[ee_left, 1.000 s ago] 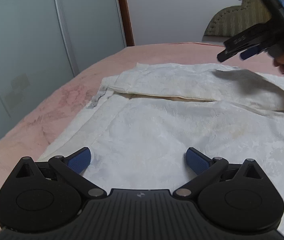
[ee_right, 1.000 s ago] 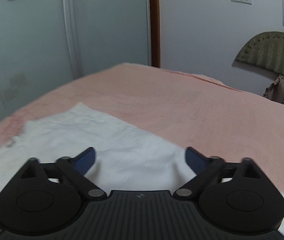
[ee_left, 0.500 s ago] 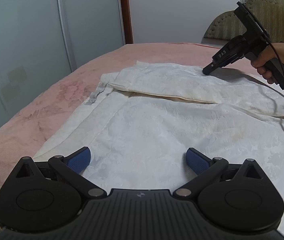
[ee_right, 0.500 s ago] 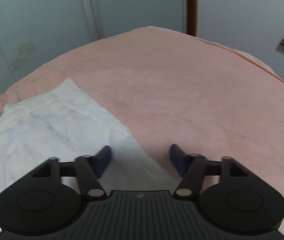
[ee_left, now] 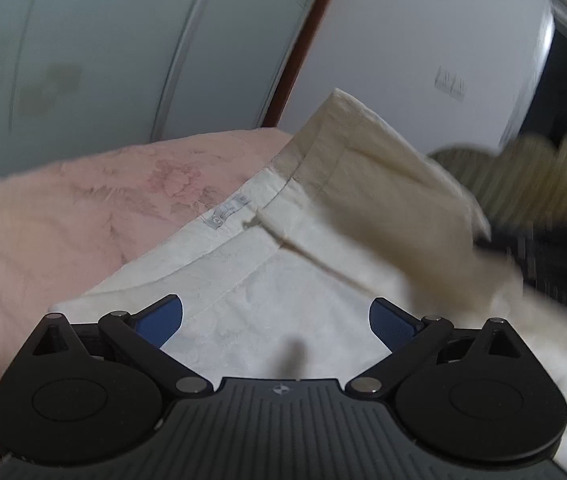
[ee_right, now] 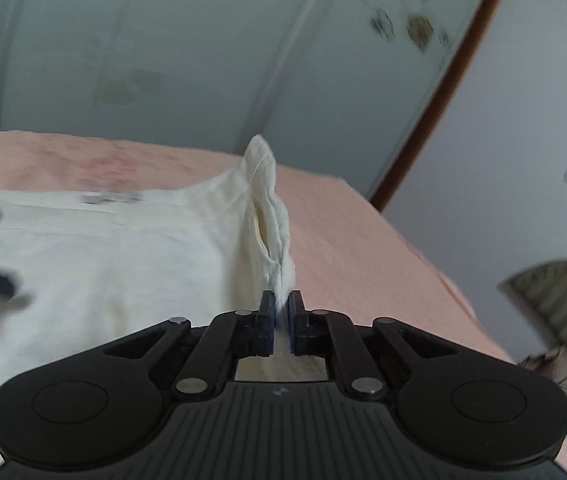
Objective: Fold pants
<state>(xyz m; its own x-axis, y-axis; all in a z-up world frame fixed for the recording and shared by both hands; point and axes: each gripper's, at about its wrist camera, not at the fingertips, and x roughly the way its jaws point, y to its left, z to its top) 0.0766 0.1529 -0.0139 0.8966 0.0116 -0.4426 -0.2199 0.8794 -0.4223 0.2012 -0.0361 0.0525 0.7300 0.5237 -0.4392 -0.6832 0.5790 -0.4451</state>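
White pants point(ee_left: 283, 292) lie spread on the pink bed point(ee_left: 63, 232). My left gripper point(ee_left: 275, 312) hovers open just over the near part of the cloth, with nothing between its blue pads. In the right wrist view my right gripper point(ee_right: 281, 308) is closing tight on a pinch of the pants' edge point(ee_right: 271, 216); both pads press the cloth, which stands up as a ridge ahead of them. The left wrist view shows that lifted leg point(ee_left: 371, 184) raised off the bed and blurred, with a dark blur at the right where the other gripper is.
Frosted wardrobe doors point(ee_left: 103, 40) and a brown door frame point(ee_left: 303, 52) stand beyond the bed. A padded headboard point(ee_right: 555, 292) is at the right. Bare pink bedspread point(ee_right: 343, 232) stretches to the right of the pants. A small label point(ee_left: 227, 212) shows on the waistband.
My right gripper came down to the far edge of the pants, shut on it and lifted it. Both views have rolled. The left gripper stays open and has shifted over the cloth.
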